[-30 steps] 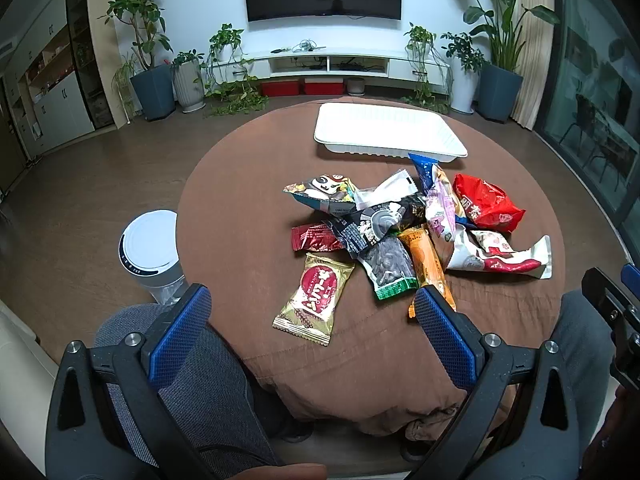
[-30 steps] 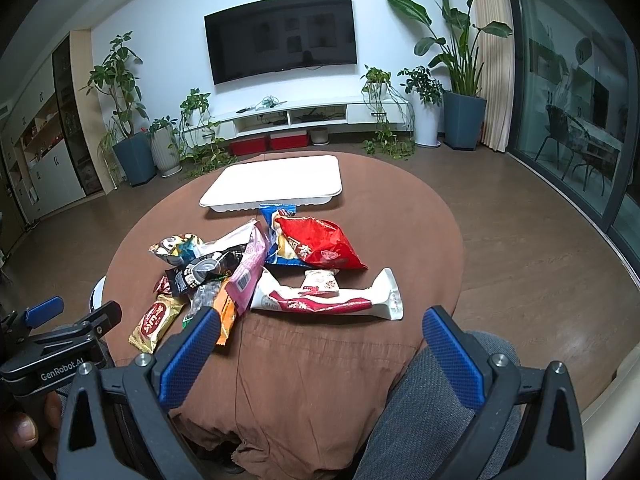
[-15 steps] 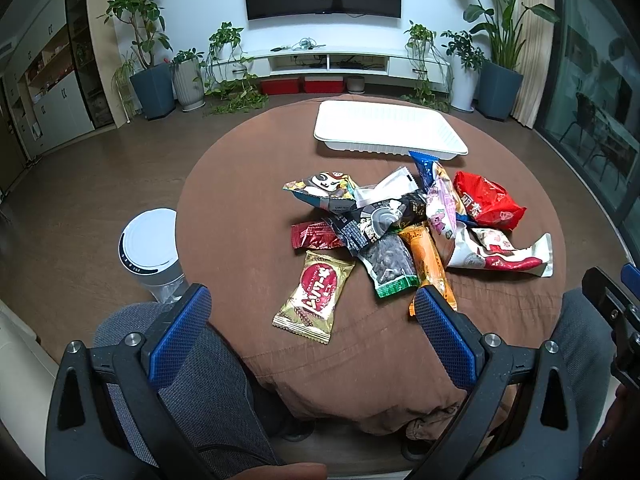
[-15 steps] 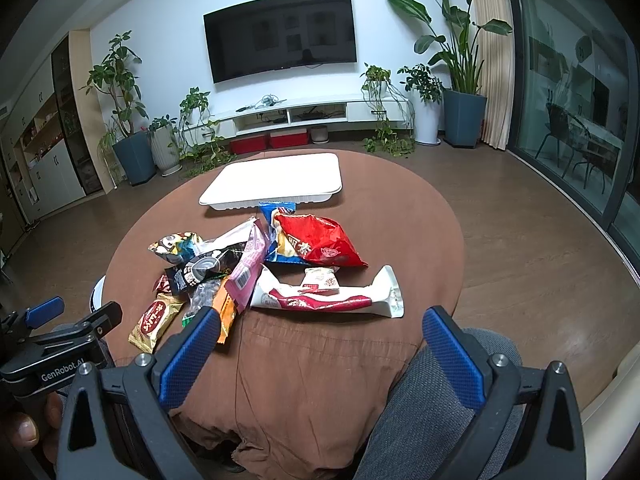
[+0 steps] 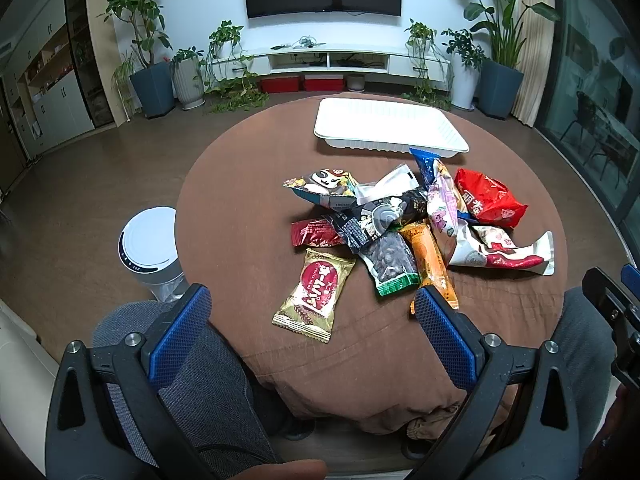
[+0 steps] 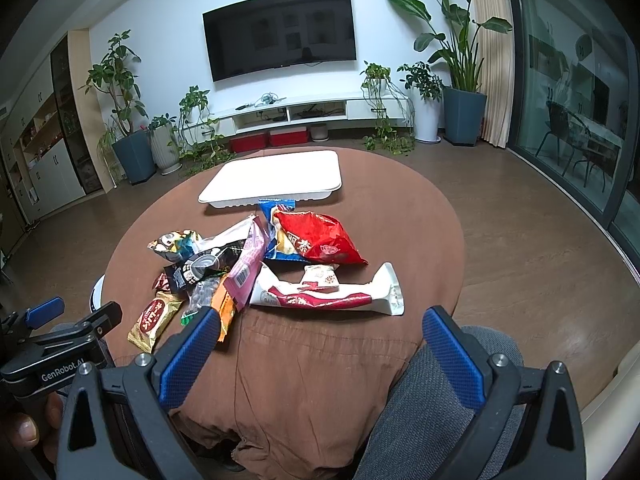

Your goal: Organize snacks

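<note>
Snacks (image 5: 400,220) sit heaped mid-worktop, white tray (image 5: 390,130) bare at the far edge; your left tool (image 5: 312,316) and right tool (image 6: 320,332) hover spread apart, empty, at the near edge.

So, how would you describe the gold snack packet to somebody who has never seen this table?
On the round brown table, find the snack pile before the white tray. The gold packet lies apart at the pile's near-left edge, with a red oval label.
</note>
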Demonstrator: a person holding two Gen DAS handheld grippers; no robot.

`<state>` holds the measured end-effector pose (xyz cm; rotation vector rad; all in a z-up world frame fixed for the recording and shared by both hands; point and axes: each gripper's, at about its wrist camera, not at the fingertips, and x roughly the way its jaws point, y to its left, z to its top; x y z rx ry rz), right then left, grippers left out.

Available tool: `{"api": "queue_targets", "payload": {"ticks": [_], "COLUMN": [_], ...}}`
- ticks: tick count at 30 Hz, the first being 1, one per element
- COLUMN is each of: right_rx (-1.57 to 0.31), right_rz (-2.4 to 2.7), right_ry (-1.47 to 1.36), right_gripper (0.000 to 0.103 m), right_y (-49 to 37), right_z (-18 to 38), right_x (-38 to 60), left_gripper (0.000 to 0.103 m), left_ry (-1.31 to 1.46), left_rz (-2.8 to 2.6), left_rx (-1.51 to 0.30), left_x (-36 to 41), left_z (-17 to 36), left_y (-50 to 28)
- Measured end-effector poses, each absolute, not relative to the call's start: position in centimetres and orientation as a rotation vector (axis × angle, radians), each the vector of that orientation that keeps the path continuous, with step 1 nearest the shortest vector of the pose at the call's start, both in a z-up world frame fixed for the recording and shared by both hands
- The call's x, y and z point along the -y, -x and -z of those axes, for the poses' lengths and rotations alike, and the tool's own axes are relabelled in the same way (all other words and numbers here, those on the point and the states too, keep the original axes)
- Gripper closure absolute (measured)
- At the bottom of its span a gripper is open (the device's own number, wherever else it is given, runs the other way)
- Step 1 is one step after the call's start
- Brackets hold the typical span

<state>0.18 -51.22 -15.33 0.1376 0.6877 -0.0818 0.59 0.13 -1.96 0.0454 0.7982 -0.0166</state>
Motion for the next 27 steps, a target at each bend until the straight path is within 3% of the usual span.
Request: {"api": "queue_targets", "payload": {"ticks": [27], "right_rx": [-0.733], "right_rz": [0.090], "right_ry": [-0.164], "right_gripper": [0.000], "right_y": [-0.1], "right_z": [16.5], "right_x": [51.7], "left_gripper": [0.000], "left_ry": [-0.024], "left_rz": [0.019], "left_rx": [-0.834], "left_x": [-0.2], "left_z": [3.0], "left_y": [-1.6]}}
